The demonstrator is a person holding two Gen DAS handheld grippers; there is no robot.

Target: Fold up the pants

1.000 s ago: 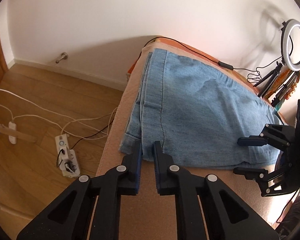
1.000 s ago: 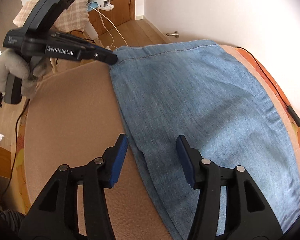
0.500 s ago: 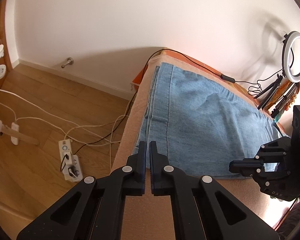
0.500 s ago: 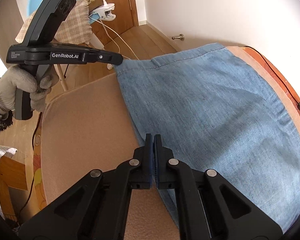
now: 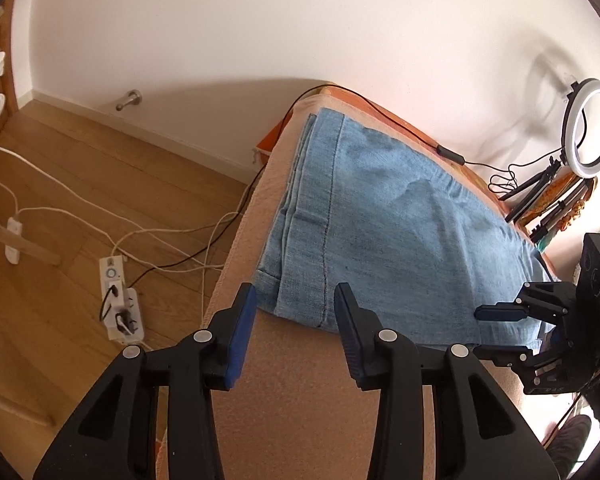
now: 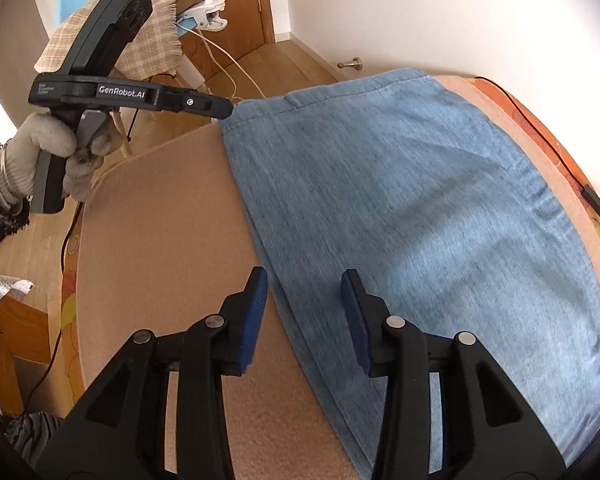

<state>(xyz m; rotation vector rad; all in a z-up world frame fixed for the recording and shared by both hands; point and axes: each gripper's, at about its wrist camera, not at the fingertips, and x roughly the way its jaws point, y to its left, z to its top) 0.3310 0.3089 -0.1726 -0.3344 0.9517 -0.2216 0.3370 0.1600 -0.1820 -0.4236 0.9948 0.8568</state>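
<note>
Light blue denim pants lie folded flat on a tan padded surface; they also show in the right wrist view. My left gripper is open and empty, its fingers on either side of the near hem corner. It appears in the right wrist view with its tip at the pants' far corner. My right gripper is open and empty, straddling the near long edge of the pants. It shows in the left wrist view at the pants' right corner.
A wooden floor with white cables and a power strip lies left of the surface. A ring light on a tripod stands at the far right. A black cable runs along the wall side. A chair with plaid cloth stands beyond.
Both grippers were shut half a second ago and have now opened. Both have come close to the pants' near edge again.
</note>
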